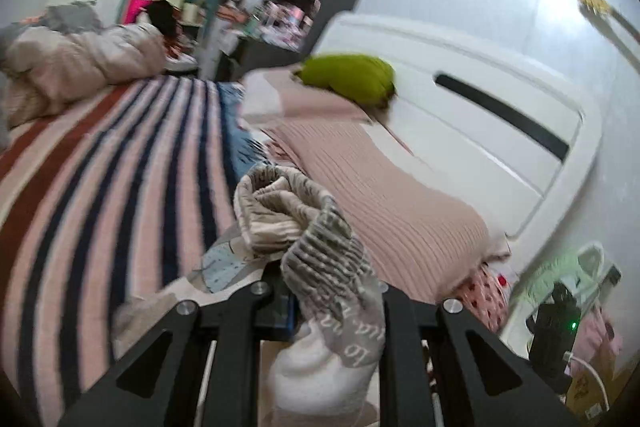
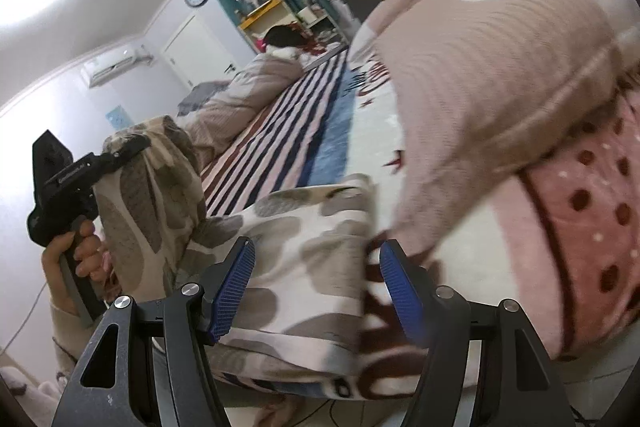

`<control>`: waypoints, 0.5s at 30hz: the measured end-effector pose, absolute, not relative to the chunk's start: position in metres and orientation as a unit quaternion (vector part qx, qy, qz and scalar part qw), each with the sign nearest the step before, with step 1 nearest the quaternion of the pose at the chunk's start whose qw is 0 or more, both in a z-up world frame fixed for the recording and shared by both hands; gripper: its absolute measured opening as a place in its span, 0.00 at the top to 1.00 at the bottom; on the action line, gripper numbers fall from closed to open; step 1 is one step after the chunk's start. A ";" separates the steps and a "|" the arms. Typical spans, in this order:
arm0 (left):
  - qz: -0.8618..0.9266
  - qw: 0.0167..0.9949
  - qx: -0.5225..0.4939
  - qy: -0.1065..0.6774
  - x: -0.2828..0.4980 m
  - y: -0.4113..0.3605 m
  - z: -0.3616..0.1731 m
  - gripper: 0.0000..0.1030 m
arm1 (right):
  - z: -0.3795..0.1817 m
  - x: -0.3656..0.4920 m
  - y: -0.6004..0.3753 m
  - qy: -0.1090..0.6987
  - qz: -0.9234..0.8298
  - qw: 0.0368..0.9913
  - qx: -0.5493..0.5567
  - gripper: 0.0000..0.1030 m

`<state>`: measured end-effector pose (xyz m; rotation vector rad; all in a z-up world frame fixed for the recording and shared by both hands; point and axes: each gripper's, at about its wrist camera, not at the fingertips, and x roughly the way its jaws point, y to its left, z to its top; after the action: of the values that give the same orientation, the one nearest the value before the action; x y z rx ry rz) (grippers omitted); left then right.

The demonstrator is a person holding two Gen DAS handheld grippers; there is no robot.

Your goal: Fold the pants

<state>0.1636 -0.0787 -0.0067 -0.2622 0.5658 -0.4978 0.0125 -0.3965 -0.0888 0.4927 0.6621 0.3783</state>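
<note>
The pants [image 2: 304, 259] are fleecy, cream with grey-brown patches, lying at the near edge of the bed. My left gripper [image 1: 332, 307] is shut on a bunched end of the pants [image 1: 316, 251] and holds it lifted; in the right wrist view the left gripper [image 2: 132, 147] stands at the left, held by a hand, with fabric hanging from it. My right gripper [image 2: 316, 287] is open, its blue pads [image 2: 234, 291] either side of the pants' flat part, right over it.
A striped blanket [image 1: 100, 187] covers the bed. A pink ribbed pillow [image 1: 380, 195] and a green cushion [image 1: 348, 79] lie by the white headboard [image 1: 500, 131]. A pink dotted fabric [image 2: 580, 227] is at the right. A rumpled duvet [image 1: 72, 67] lies at the far end.
</note>
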 end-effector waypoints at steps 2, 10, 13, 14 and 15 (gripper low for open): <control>-0.260 0.911 -0.119 0.297 0.166 -0.103 -0.020 0.87 | -0.091 0.009 -0.409 0.316 0.175 0.900 0.244 0.39; -0.311 0.861 -0.077 0.394 0.160 -0.180 -0.088 0.87 | -0.101 -0.001 -0.441 0.312 0.152 0.901 0.260 0.39; -0.315 0.850 -0.067 0.417 0.156 -0.190 -0.103 0.87 | -0.104 -0.003 -0.446 0.313 0.152 0.899 0.265 0.39; -0.315 0.849 -0.066 0.419 0.155 -0.189 -0.105 0.87 | -0.105 -0.003 -0.446 0.313 0.152 0.899 0.267 0.39; -0.316 0.848 -0.065 0.421 0.152 -0.188 -0.107 0.84 | -0.105 -0.003 -0.446 0.313 0.153 0.898 0.268 0.39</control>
<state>0.1520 -0.1877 -0.1066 -0.1380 0.8880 -0.6667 -0.0032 -0.4458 -0.1048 0.5550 0.6479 0.3178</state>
